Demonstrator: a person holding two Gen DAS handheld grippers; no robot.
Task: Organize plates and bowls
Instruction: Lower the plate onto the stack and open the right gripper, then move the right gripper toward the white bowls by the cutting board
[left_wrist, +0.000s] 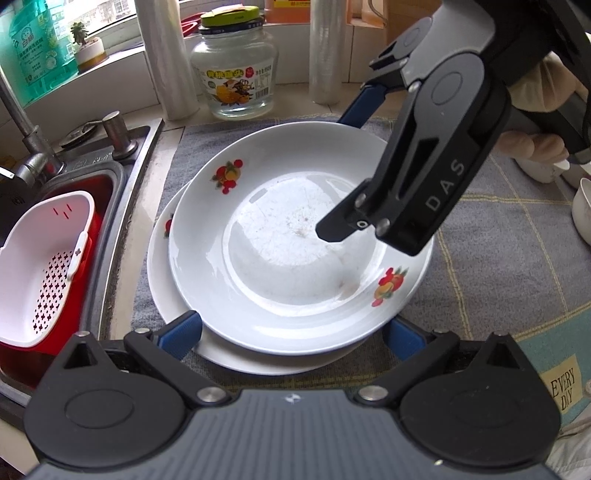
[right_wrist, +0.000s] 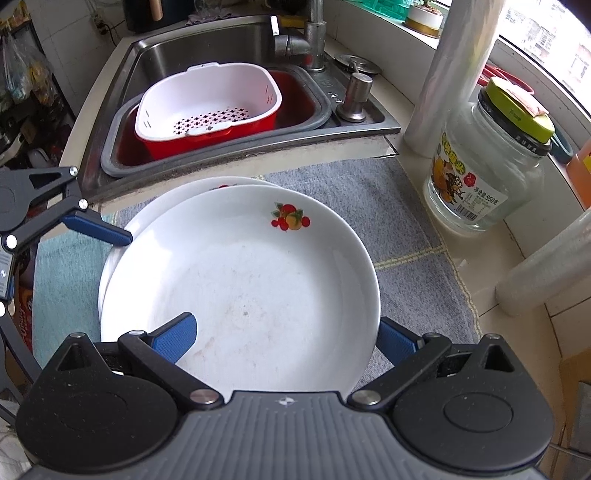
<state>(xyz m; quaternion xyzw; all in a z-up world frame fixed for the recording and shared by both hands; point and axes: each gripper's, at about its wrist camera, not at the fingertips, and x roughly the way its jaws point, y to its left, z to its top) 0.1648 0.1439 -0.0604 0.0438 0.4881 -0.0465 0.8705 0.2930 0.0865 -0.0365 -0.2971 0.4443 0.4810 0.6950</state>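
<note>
Two white plates with fruit prints are stacked on a grey cloth. The top plate (left_wrist: 288, 236) (right_wrist: 240, 280) sits slightly offset on the bottom plate (left_wrist: 162, 273) (right_wrist: 147, 210). My left gripper (left_wrist: 291, 332) is open, its blue fingers on either side of the plates' near rim. My right gripper (right_wrist: 286, 338) is open, one finger over the top plate's inside and the other outside its rim; it shows in the left wrist view (left_wrist: 406, 155) above the plate's far right side.
A steel sink (right_wrist: 221, 48) with a white and red strainer basket (right_wrist: 210, 107) lies beyond the plates. A glass jar (left_wrist: 234, 70) (right_wrist: 487, 166) and plastic wrap rolls (right_wrist: 458, 74) stand by the window. A white bowl (left_wrist: 583, 210) sits at the right.
</note>
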